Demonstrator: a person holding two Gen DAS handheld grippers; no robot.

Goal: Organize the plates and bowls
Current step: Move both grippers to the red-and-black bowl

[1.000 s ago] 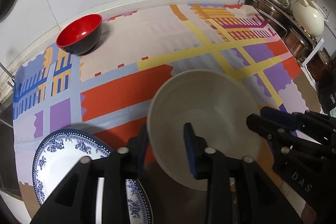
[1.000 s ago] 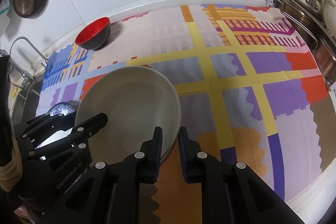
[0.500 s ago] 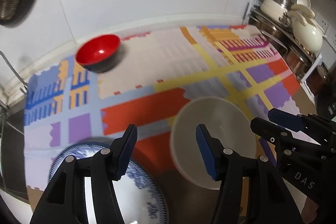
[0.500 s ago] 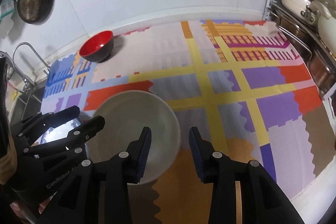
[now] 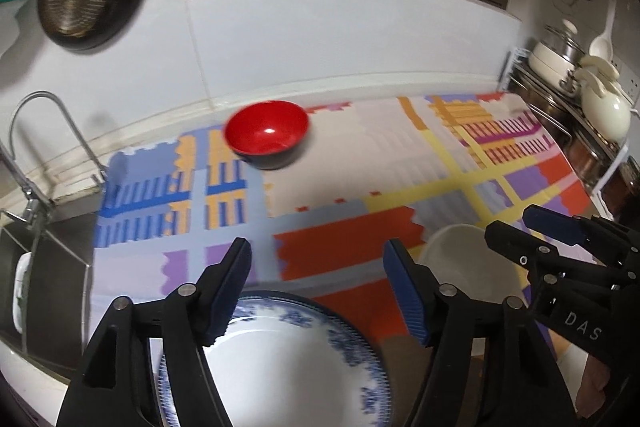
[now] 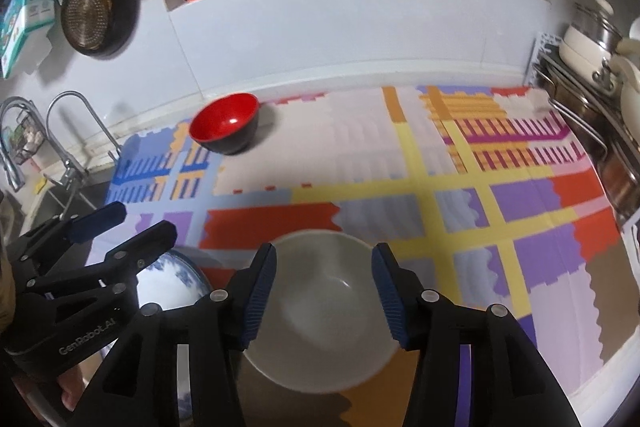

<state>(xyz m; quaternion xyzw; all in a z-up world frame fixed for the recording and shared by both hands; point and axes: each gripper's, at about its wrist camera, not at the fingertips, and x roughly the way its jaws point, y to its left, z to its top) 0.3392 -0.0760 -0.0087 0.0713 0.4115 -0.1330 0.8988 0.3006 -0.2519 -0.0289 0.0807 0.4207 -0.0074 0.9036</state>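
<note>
1. Risk number one, in my judgement, is the white bowl (image 6: 324, 311): it sits near the front edge of the table (image 6: 376, 143), so a careless touch from a claw passing above could push it off.
2. The left claw (image 5: 318, 285) is open; its jaws have just been opening and nothing is between them. It hangs above the blue-and-white plate (image 5: 288, 363).
3. The right claw (image 6: 324, 297) is also open, its jaws have just been opening too. The white bowl shows between them but lower, resting on the table, and the pads do not touch it.
4. The red bowl (image 5: 266, 133) stands far back near the wall, well apart from the other two dishes. Reaching for it means crossing over the plate, which could be knocked.
5. The white bowl is round, deep and smooth, probably glazed ceramic, so it may slip in the ribbed blue pads (image 6: 262, 287).
6. The plate is flat and wide with a blue flower rim; a thin edge like this is hard to pinch.
7. The red bowl is glossy red inside and black outside. The table cover is a colourful patterned cloth.
</note>
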